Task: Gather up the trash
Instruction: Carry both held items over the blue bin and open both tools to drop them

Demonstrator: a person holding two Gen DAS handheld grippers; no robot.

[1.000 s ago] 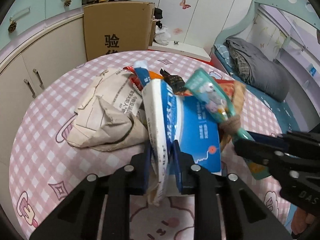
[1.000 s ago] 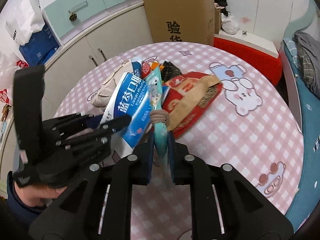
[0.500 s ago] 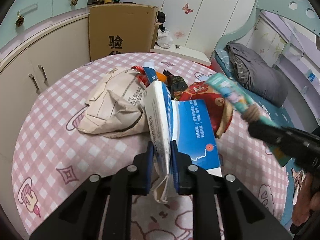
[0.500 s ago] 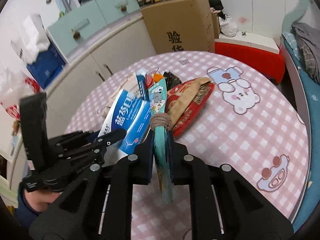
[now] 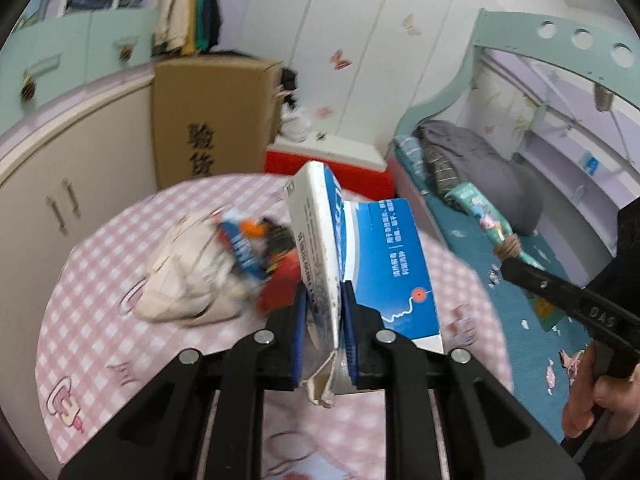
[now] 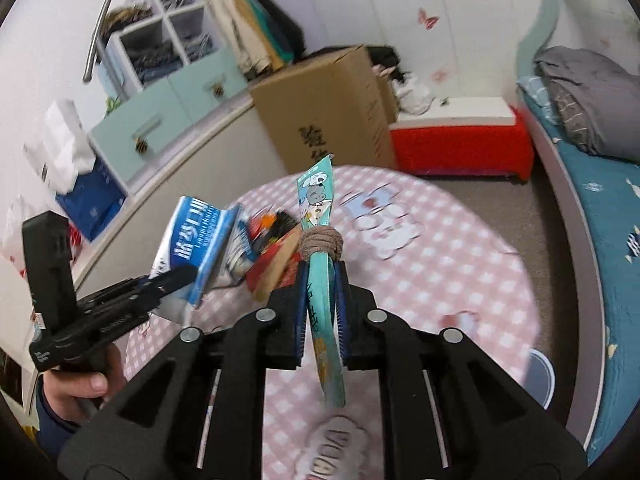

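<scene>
My left gripper (image 5: 324, 300) is shut on a flattened blue and white box (image 5: 360, 256), held up above the round pink checked table (image 5: 100, 280). The same box (image 6: 196, 240) shows at the left of the right wrist view. My right gripper (image 6: 320, 272) is shut on a teal snack wrapper (image 6: 318, 200) with a brown band knotted around it, also lifted off the table. That wrapper (image 5: 480, 216) appears at the right of the left wrist view. More trash stays on the table: a crumpled beige paper bag (image 5: 180, 276) and a blurred heap of red, blue and orange wrappers (image 5: 256, 248).
A large cardboard box (image 5: 208, 120) stands behind the table by the cream cabinets (image 5: 60, 184). A red and white bench (image 6: 460, 136) sits at the back, a bed (image 6: 600, 184) with grey bedding at the right. A pale bin (image 6: 540, 372) shows by the table's right edge.
Both grippers have risen off the table with their items. The right one carried the teal wrapper away to the right, clear of the pile. The rest of the trash stayed put.
</scene>
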